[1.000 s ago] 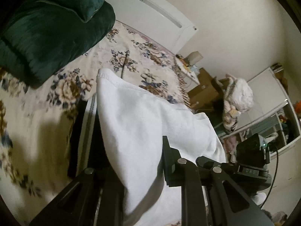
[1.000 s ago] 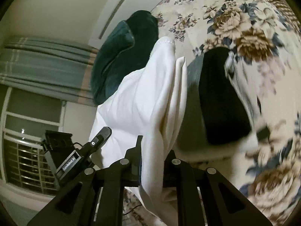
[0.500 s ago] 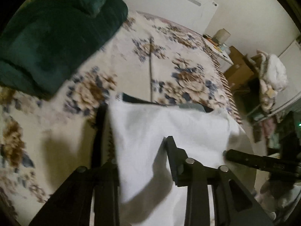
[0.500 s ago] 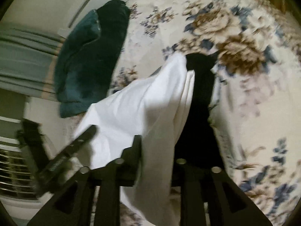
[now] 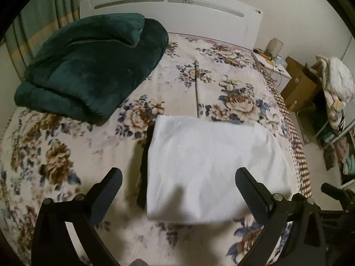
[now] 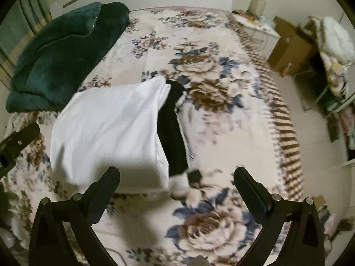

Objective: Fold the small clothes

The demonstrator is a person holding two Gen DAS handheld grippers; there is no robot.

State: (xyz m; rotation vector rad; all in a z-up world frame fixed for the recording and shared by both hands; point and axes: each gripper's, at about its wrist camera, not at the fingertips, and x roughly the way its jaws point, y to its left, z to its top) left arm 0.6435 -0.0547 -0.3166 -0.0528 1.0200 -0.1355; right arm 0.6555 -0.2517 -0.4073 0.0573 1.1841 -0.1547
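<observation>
A bedroom is shown, with a bed [image 5: 66,155] covered by a plush cream spread printed with brown and blue roses, backed by a white headboard [image 5: 177,11]. The folded white garment [image 5: 210,166] is laid flat on the spread, near the middle of the bed, as a soft rectangular pad with rounded corners; a second ago it was lifted and pinched between the fingers of both grippers, and now it has been released. A black garment [image 6: 173,133] with a white cuff is partly covered by the white garment and is seen along its edge. The left gripper [image 5: 177,184] is held with its fingers spread wide, empty, just short of the white garment's near edge. The right gripper [image 6: 177,181] is likewise spread wide and empty, beside the white garment's near corner. Beyond the white garment, toward the headboard, a folded dark green velvety blanket [image 5: 88,66] is piled. Cardboard boxes [image 5: 297,84] are stood on the floor past the bed's far side
</observation>
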